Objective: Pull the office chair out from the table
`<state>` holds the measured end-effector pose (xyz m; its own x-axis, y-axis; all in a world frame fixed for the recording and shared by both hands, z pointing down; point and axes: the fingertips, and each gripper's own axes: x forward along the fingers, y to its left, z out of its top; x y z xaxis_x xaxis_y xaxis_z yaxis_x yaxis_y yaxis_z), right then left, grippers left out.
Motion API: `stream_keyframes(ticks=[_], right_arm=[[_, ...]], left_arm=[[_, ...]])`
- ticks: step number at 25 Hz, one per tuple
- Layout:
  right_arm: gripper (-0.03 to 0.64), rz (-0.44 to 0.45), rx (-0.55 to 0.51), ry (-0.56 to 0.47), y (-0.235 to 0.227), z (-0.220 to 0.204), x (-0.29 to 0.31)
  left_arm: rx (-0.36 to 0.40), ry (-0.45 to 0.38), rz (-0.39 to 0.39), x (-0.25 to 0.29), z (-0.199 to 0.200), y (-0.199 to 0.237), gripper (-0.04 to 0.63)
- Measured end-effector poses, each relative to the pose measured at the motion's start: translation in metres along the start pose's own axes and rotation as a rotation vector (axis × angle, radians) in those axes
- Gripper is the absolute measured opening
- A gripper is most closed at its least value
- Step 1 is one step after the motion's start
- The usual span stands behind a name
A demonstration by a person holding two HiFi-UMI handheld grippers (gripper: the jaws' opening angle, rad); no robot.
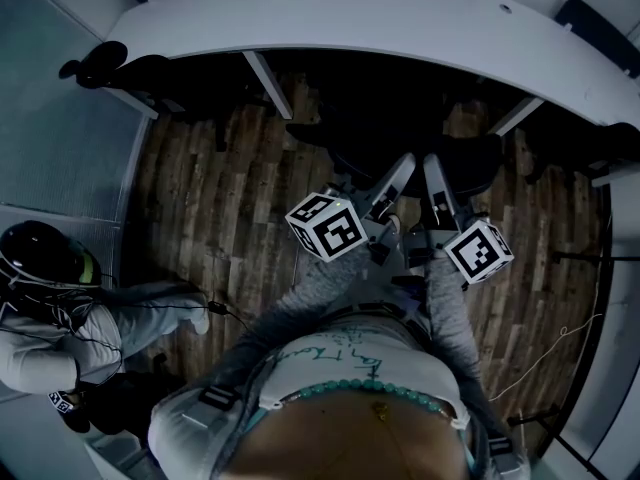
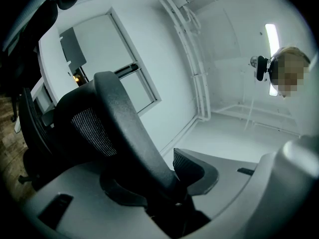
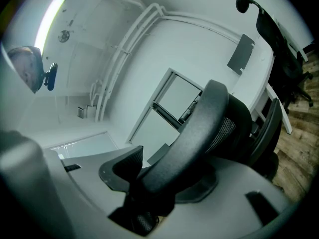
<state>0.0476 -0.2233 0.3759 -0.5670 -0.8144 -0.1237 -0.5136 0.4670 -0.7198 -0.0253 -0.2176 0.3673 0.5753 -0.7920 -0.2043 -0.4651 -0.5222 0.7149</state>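
Head view: chair [image 1: 470, 163] stands straight ahead of me at the near edge of the curved white table [image 1: 400, 13]. It is dark and partly lost in the shadow under the tabletop, with its back turned toward me. Wood plank floor [image 1: 220, 198] lies below.

Left claw [image 1: 398, 173] reaches forward, marker cube toward me. Right claw [image 1: 433, 173] is just beside it, nearly parallel. Both tips end at the dark chair back.

Left gripper view: my left claw [image 2: 164, 178] stands fairly wide, closed on the curved black bar of the chair [image 2: 117, 113]. The bar runs down between the pads, one pad [image 2: 197, 171] against its right side and the other under its left. Mesh panel shows behind the bar.

Right gripper view: my right claw [image 3: 159, 176] has the same grip, mirrored. It is fairly wide and clamped on the chair [image 3: 209, 113] bar, with one pad [image 3: 122, 168] at its left side and the other beneath it on the right. Mesh shows past the bar here too.

Surroundings: a second chair [image 3: 279, 44] stands farther along the table in the right gripper view. A person [image 1: 60, 318] in grey, with dark headgear, is low at the left of the head view, well apart from me. White walls and a ceiling light appear in both gripper views.
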Motion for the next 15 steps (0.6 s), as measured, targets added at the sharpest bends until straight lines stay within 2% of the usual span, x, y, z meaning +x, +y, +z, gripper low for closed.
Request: stream_keyframes(ticks=[15], right_arm=[[0.199,-0.016,0.017,0.007,0.011,-0.009,-0.018]], left_arm=[[-0.005,0.008,0.016,-0.019,-0.006,-0.011,0.18]])
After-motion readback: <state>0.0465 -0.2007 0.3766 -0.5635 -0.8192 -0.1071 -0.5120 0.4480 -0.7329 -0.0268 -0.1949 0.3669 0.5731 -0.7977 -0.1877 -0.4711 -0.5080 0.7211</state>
